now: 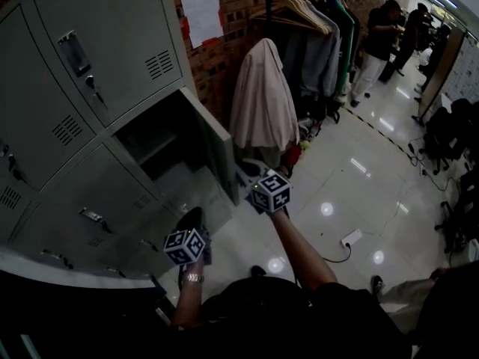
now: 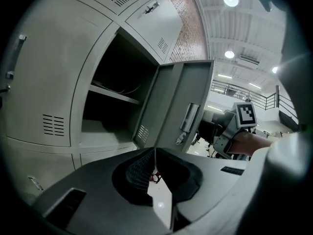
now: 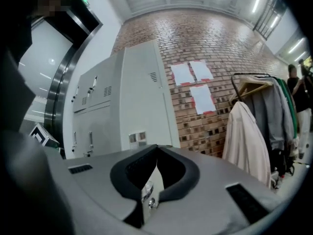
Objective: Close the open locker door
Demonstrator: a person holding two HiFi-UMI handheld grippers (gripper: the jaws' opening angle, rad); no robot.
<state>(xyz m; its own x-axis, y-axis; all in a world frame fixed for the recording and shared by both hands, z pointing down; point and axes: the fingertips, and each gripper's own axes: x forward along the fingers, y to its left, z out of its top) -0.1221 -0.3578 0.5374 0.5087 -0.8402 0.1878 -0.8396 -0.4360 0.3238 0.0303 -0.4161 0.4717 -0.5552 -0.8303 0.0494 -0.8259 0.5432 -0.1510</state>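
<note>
Right gripper view: papers beside the lockers (print illegible).

Locker door open — R hand-held gripper at its edge, L hand-held gripper lower.

You face a locker door of matt grey painted metal, like the lockers beside it. The far wall is rough brick with paper sheets; the floor to your right is glossy tile.
</note>
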